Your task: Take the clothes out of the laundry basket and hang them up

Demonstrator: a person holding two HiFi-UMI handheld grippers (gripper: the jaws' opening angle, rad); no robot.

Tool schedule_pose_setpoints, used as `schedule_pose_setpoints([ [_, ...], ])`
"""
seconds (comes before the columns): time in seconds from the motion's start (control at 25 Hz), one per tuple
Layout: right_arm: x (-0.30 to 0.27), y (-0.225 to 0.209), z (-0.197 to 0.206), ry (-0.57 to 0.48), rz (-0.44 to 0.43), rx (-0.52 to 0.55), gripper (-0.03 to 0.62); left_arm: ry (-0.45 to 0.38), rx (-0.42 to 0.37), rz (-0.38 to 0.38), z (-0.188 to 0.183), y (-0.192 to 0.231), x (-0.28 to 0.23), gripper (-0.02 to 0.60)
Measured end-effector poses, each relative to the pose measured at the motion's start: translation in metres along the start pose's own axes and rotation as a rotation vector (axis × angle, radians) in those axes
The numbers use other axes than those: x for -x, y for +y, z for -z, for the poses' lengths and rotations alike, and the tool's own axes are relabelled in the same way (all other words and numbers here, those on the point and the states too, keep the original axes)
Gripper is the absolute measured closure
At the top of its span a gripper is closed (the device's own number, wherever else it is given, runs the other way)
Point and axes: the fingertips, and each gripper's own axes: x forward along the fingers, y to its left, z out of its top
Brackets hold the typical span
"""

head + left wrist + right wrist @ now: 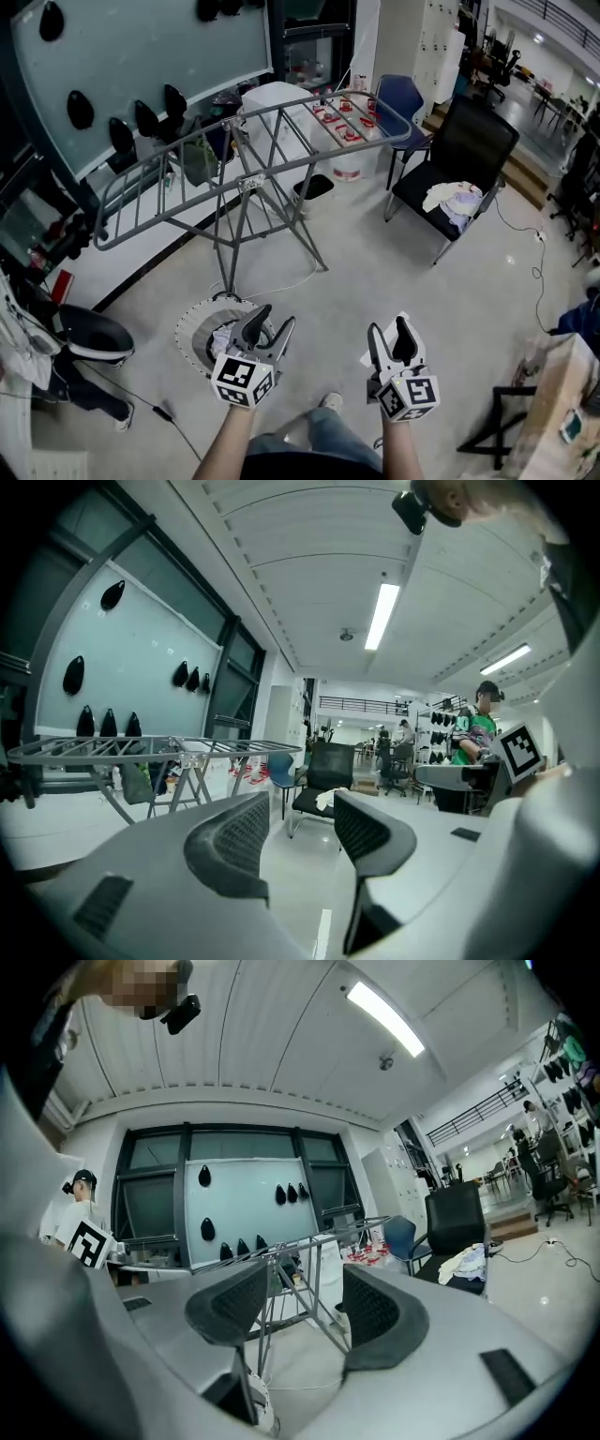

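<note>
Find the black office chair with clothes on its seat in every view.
Head view: black chair at upper right, right of the drying rack.
Left gripper view: chair at centre, just above the gap between the jaws.
Right gripper view: chair right of centre, past the right-hand jaw.
Shared landmark: the drying rack, always left of the chair.
</note>
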Motion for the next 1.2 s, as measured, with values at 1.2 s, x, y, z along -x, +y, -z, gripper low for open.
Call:
schedule_pose_setpoints([
  [1.2, -0.252, 0.024, 0.033, 0.163, -0.480, 0.003, 0.358, 0.026, 0.110, -0.408, 0.024, 0.163, -0.089, 0.371],
])
